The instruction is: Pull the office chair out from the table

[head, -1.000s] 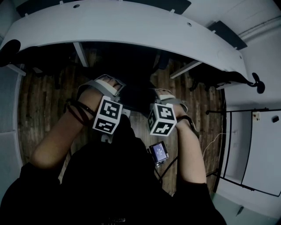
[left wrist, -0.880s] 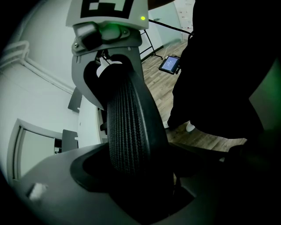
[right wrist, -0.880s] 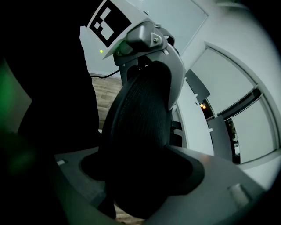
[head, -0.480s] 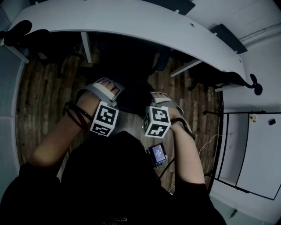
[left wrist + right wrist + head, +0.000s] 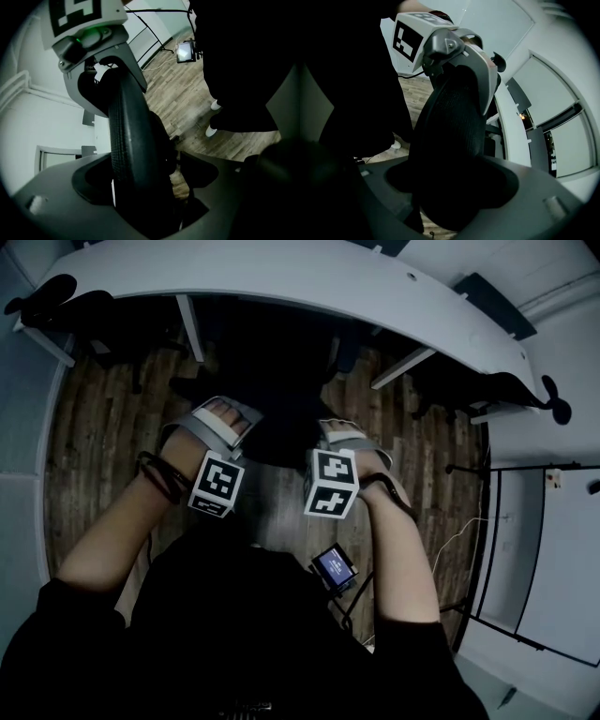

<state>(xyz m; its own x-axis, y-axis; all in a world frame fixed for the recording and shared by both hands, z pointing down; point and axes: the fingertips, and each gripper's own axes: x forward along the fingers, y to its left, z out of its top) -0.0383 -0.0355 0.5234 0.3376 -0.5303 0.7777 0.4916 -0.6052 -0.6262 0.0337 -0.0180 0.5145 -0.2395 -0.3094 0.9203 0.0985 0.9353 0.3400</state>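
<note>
centre frame | you had left gripper (image 5: 223, 420) and right gripper (image 5: 339, 439) both clamped on chair back (image 5: 281, 432) | table (image 5: 281, 282) ran across top edge

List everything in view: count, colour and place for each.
table: one, white, curved across the top
office chair: one, black mesh back, in front of the table
floor: one, brown wood planks, under everything
small screen: one, lit blue, beside the right forearm
framed panel: one, white, far right
forearms: two, bare, reaching down to the grippers
left gripper: one, grey, closed on the office chair's back
right gripper: one, grey, closed on the office chair's back
</note>
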